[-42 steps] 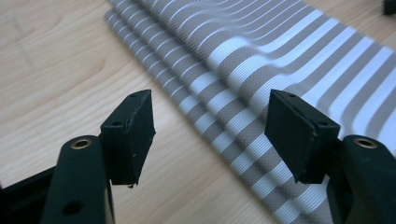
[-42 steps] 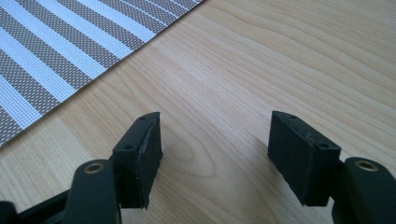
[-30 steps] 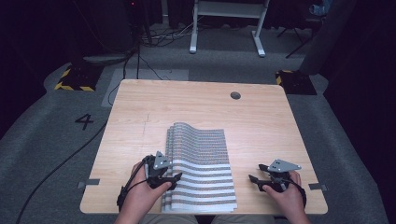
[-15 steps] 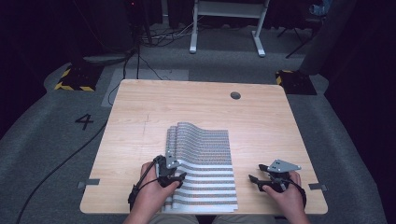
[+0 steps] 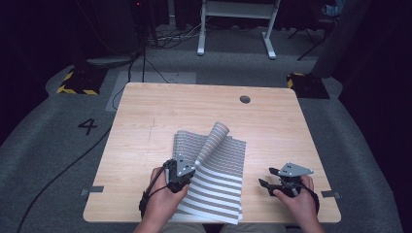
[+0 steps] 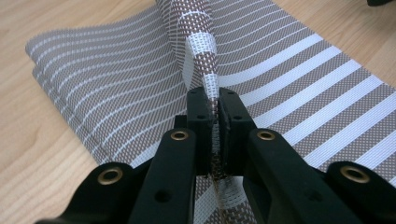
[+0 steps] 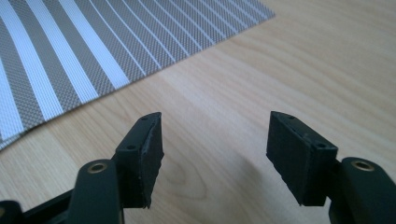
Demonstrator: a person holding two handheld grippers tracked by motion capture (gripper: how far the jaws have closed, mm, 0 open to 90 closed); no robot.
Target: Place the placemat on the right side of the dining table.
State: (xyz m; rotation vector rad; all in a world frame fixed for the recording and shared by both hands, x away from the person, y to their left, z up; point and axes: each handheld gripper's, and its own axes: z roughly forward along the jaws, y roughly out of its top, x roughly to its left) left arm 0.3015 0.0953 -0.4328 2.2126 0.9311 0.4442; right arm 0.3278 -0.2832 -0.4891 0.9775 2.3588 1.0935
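left gripper [image 5: 182,175]: held at the near left of the striped mat; in the left gripper view [image 6: 214,114] its jaws are pressed together on a lifted edge of the mat.
striped mat [image 5: 218,177]: laid flat on the near middle of the wooden table [image 5: 145,126], brown-grey with white stripes; a flap [image 5: 211,141] is raised from its left side and curled over toward the far right. a second layer is seen under the left edge [image 6: 56,121].
right gripper [image 5: 272,182]: rested on bare table wood, well apart from the mat's right edge [image 7: 140,70]; in the right gripper view [image 7: 215,154] its jaws are spread wide with nothing between them.
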